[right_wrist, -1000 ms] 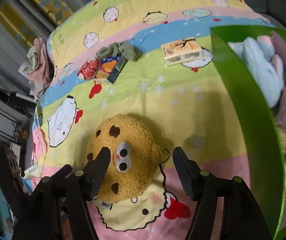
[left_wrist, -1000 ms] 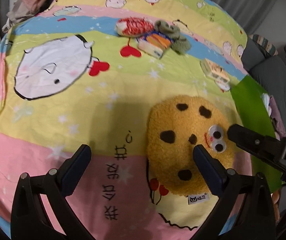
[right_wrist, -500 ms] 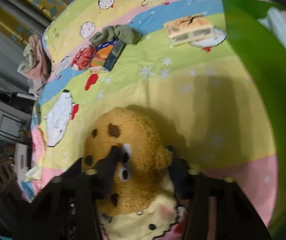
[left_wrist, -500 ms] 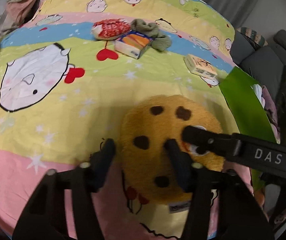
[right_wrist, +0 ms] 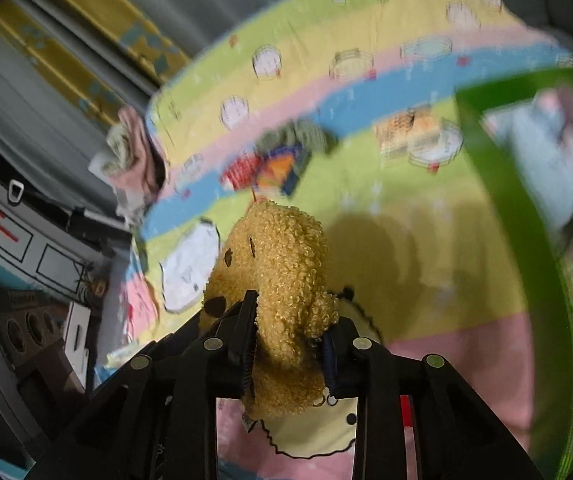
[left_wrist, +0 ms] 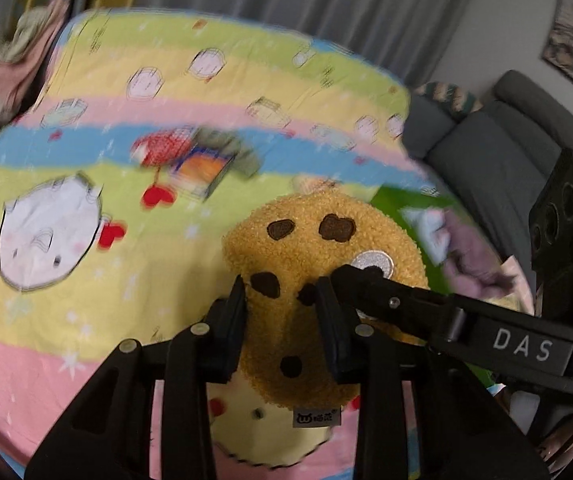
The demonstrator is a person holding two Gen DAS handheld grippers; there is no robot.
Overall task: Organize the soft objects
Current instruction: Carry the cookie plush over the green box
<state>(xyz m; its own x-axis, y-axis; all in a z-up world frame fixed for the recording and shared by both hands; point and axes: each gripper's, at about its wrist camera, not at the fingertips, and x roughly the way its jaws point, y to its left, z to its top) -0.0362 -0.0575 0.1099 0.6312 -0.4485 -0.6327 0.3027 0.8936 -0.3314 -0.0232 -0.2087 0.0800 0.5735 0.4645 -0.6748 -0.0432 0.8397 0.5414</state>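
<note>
Both grippers pinch the cookie plush (left_wrist: 318, 264): the left gripper (left_wrist: 282, 320) has its fingers (left_wrist: 232, 328) pressed into the plush's lower middle, and the right gripper (right_wrist: 288, 344) squeezes its edge. The plush sits above the striped cartoon bedsheet (left_wrist: 86, 304), with the green bin (right_wrist: 522, 240) of soft items just to the plush's right. Beyond the plush, a small pile of packets (left_wrist: 194, 160) lies on the sheet's blue stripe, blurred.

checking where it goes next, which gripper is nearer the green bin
Right. The right gripper, jaws shut on the cookie plush, has the green bin close on its right. The left gripper grips the plush's far side, farther away.
</note>
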